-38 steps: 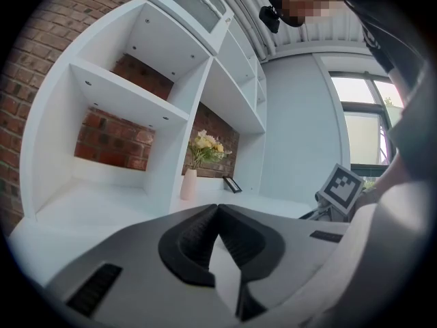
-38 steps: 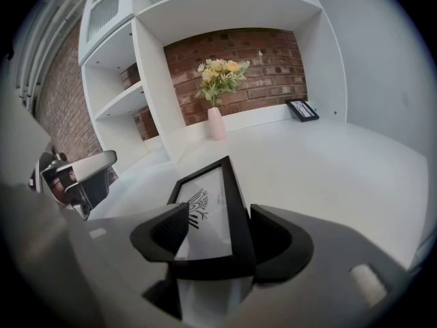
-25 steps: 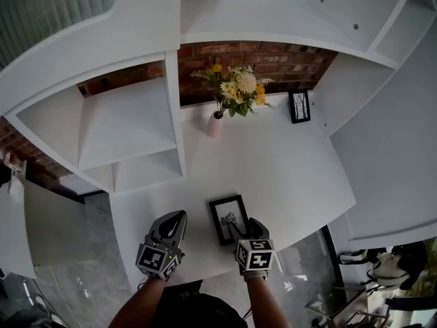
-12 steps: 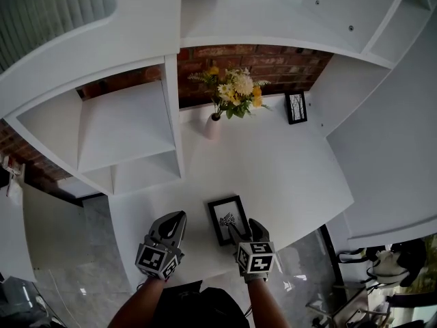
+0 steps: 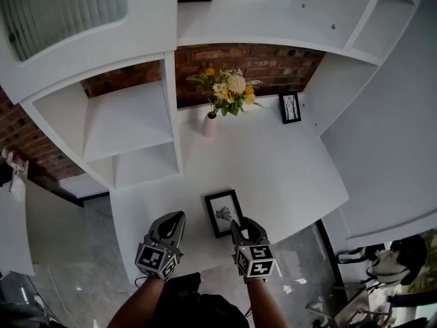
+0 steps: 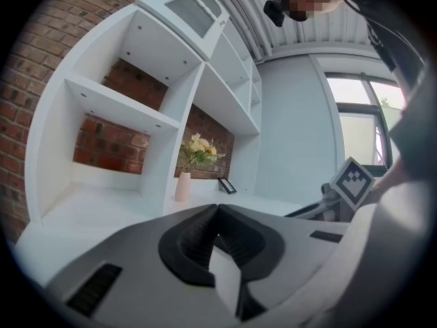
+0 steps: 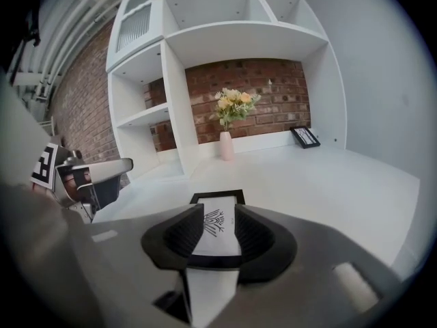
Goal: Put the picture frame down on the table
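A small black picture frame (image 5: 223,212) with a white print lies flat on the white table (image 5: 273,169), near its front edge. My right gripper (image 5: 246,227) hovers at the frame's near right corner with its jaws open. In the right gripper view the frame (image 7: 218,225) shows flat on the table in the gap of the right gripper (image 7: 217,209), and neither pad presses on it. My left gripper (image 5: 176,219) is shut and empty, left of the frame, over the front edge. In its own view the left gripper (image 6: 217,208) has its tips together.
A pale vase (image 5: 209,124) of yellow and white flowers (image 5: 227,91) stands at the back against the brick wall. A second black frame (image 5: 290,107) leans at the back right. White shelf compartments (image 5: 130,135) rise on the left. The floor lies beyond the table's front edge.
My right gripper's jaws have spread apart and drawn slightly back from the frame, which stays flat on the table. The left gripper has held still.
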`<act>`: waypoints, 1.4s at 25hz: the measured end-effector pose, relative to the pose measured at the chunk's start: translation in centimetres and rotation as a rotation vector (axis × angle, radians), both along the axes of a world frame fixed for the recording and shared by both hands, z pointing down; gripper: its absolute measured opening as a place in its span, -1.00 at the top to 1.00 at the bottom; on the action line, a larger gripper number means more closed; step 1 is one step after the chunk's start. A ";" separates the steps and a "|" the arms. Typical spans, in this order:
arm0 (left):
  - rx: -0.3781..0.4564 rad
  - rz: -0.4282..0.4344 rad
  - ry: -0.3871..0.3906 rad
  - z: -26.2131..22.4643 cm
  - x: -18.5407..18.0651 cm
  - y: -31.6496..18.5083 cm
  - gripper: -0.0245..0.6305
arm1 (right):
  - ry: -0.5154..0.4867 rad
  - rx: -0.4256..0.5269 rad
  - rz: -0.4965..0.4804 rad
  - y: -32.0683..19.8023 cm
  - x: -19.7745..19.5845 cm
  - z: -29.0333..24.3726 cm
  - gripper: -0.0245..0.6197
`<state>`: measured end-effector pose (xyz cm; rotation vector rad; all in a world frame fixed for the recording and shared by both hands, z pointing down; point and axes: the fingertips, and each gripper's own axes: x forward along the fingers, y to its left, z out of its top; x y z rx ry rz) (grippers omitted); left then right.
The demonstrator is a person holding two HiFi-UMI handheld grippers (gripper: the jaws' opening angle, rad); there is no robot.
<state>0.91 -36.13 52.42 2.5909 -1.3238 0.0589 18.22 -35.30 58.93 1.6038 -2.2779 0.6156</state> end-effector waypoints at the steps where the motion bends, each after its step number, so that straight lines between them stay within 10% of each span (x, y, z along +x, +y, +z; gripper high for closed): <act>1: 0.004 -0.002 0.000 -0.2 0.1 0.4 0.95 | -0.001 0.013 0.000 0.3 0.1 -0.4 0.51; 7: 0.013 -0.017 -0.002 -1.0 0.4 3.0 0.95 | -0.019 0.105 0.006 2.6 1.0 -3.1 0.90; 35: 0.078 -0.068 0.038 -4.2 2.5 17.6 0.95 | -0.157 0.306 -0.159 17.7 0.6 -11.0 0.91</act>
